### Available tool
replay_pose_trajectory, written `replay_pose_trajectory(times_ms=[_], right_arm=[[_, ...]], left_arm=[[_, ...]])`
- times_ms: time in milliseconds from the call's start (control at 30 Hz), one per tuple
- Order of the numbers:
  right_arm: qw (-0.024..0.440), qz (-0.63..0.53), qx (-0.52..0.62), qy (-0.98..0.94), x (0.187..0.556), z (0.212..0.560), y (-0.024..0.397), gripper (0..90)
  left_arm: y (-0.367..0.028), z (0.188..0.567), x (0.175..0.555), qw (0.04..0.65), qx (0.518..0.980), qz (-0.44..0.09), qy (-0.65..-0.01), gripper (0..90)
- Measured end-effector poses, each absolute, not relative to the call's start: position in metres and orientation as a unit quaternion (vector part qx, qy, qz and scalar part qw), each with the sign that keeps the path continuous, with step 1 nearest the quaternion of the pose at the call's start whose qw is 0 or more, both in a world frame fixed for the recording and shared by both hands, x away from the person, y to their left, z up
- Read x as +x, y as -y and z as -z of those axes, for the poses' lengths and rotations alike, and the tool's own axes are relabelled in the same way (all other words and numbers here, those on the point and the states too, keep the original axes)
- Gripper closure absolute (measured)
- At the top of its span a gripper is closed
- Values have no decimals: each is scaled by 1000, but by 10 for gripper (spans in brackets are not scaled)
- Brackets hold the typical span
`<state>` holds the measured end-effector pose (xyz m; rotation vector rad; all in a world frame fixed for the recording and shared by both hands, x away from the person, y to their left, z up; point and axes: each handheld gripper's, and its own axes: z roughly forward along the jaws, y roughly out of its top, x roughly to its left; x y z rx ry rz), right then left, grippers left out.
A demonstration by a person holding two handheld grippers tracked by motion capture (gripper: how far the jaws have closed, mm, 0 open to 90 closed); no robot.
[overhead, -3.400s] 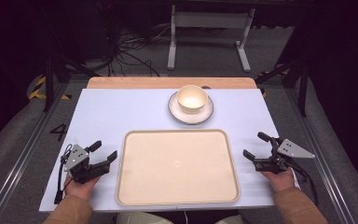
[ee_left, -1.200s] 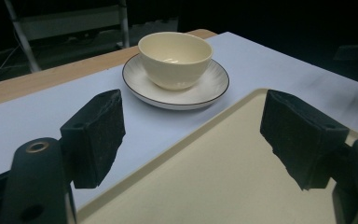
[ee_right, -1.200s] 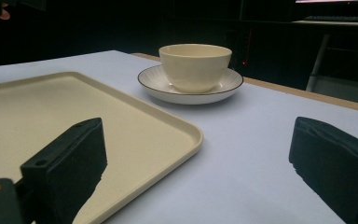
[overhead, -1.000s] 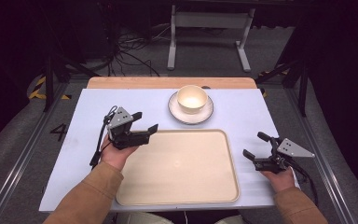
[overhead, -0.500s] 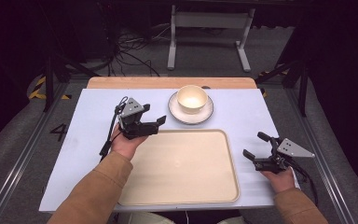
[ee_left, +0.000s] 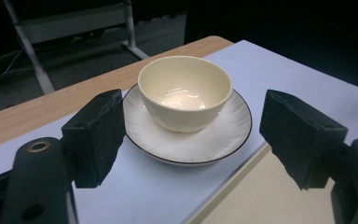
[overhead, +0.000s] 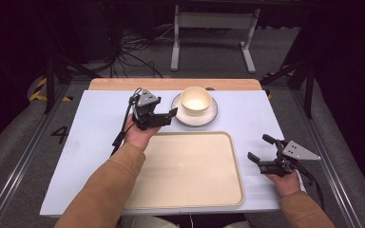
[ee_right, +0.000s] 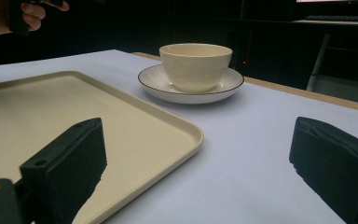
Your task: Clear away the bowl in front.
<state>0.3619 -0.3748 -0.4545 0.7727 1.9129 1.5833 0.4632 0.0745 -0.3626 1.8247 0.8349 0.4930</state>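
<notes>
Left hand-held gripper [overhead: 167,117] gapes wide, empty, beside the bowl [overhead: 196,100]; right hand-held gripper [overhead: 259,149] likewise wide.

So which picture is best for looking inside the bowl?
The left gripper view: the bowl sits close and large, and you look down into its shiny, empty inside. The high view shows it from above too, but small and far off. The right gripper view sees it from the side, mostly its outer wall.

A cream bowl [overhead: 196,100] sits on a white, dark-rimmed saucer [overhead: 210,117] near a beige tray [overhead: 190,166] on pale lavender-blue table covering [overhead: 90,123].
</notes>
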Motion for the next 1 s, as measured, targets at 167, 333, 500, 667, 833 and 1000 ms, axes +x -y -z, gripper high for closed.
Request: replay_pose_trajectory(times_ms=[167,333,500,667,833,1000], right_arm=[[266,-584,287,-711,362,454,374,39],[267,-585,286,-710,362,455,374,38],[268,-585,286,-711,362,455,374,38],[268,-585,285,-711,362,455,374,38],[268,-585,285,-711,362,455,374,38],[268,-584,285,-711,362,454,374,38]], left_arm=[[-69,362,475,509,757,-205,-354,233],[-64,362,487,508,753,-208,-363,234],[-60,361,495,495,756,-221,-366,235],[-58,361,507,490,750,-230,-380,238],[-57,361,515,486,747,-229,-393,237],[-52,362,523,483,746,-224,-401,223]])
